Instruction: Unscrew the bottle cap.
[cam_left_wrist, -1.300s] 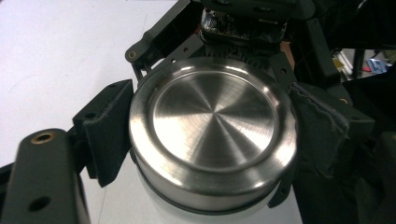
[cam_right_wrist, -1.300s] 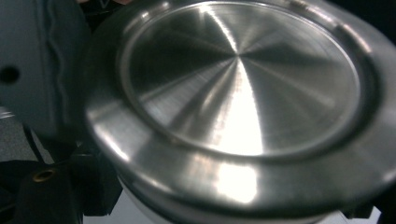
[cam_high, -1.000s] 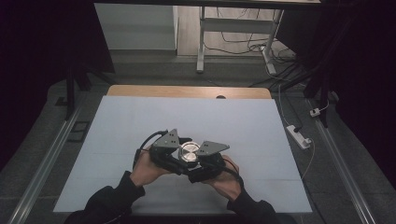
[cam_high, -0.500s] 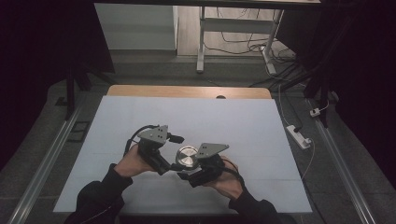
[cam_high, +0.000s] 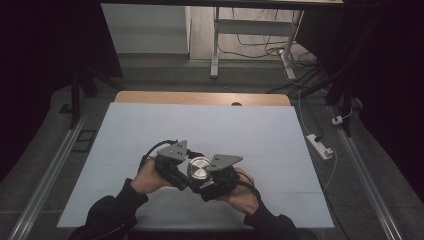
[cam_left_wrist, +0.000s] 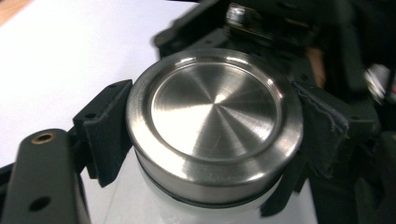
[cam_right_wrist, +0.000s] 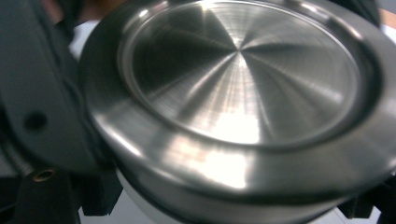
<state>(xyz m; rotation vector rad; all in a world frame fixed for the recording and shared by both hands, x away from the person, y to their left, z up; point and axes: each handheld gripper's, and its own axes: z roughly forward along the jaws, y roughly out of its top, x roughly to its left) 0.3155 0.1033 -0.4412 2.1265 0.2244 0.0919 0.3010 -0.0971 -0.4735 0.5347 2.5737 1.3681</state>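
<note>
On the near half of the bench (cam_high: 150, 125), which is covered by a pale sheet, the person's left hand (cam_high: 148, 177) reaches in from the lower left, sleeve dark, forearm angled up and to the right. It carries the left gripper (cam_high: 181, 172), whose grey three-cornered plate sits on top and tilts toward the middle; a black cable loops off behind it. In the left gripper view its black padded jaws stand on either side of a round brushed-steel lid (cam_left_wrist: 214, 119), the pads pressed against the lid's rim on both flanks, so the left gripper is closed onto the lid.

The lid caps a white container (cam_left_wrist: 140, 205), of which a sliver of white wall shows below a dark seal ring. In the high view the lid (cam_high: 199, 168) lies between the two grippers, just above the bench, close to the front edge.

To the right, the right hand (cam_high: 243, 192) comes in from the lower right, forearm angled up and to the left, mirroring the other. The right gripper (cam_high: 210, 186) points in toward the container from below the lid. In the right gripper view the lid (cam_right_wrist: 243, 93) is very near and blurred; whether these jaws clamp the container cannot be told.

No brand, label or writing can be read on the lid or the container.
</note>
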